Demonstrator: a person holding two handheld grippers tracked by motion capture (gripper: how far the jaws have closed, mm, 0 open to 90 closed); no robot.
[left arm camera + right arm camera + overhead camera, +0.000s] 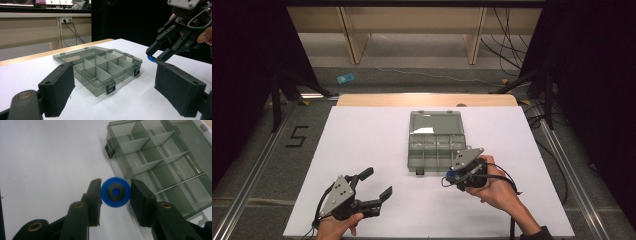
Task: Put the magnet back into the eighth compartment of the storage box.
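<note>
A clear grey compartment box (434, 142) lies open on the white table, its lid folded back; the box (105, 67) and the box (160, 160) show divided, bare cells. My right gripper (115, 192) is shut on a small blue round part (115, 192) with a dark centre, held just above the table beside the box's near corner. The same right gripper (451, 176) and right gripper (153, 57) sit by the box's front right edge, blue part (150, 58) at the tips. My left gripper (379, 184) rests open at the front left, nothing between its pads (58, 90).
The white table sheet (372, 140) has bare room left of the box. Black latches (111, 88) stick out from the box's front wall. Beyond the table's wooden far edge (427, 99) are floor, cables and desk legs.
</note>
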